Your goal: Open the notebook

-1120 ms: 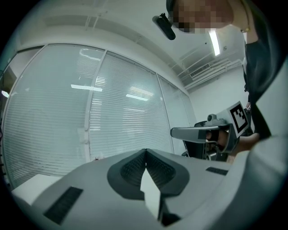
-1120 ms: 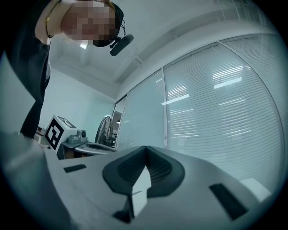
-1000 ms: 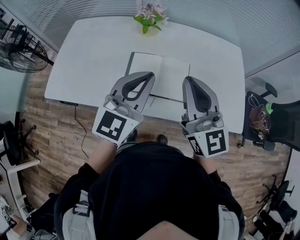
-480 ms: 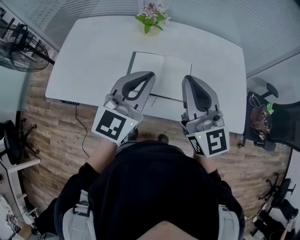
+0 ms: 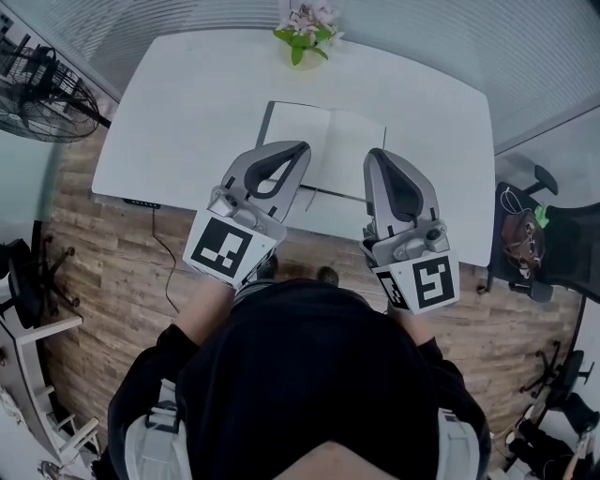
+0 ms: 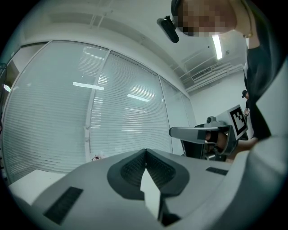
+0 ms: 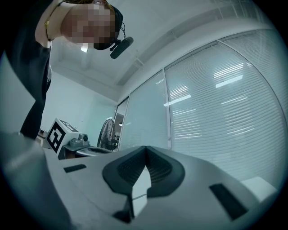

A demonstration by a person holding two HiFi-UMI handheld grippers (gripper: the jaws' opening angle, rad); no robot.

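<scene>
Jaws clenched tip to tip on nothing, the left gripper (image 5: 300, 150) and the right gripper (image 5: 373, 156) are hovering side by side over the near edge of a white table (image 5: 187, 103), both pointing away from the person holding them. The notebook (image 5: 328, 145) is lying open and flat on the table just beyond the gripper tips, its blank pages facing up. A pot of flowers (image 5: 305, 26) is standing at the table's far edge, and a fan (image 5: 42, 94) is standing on the wooden floor to the left.
</scene>
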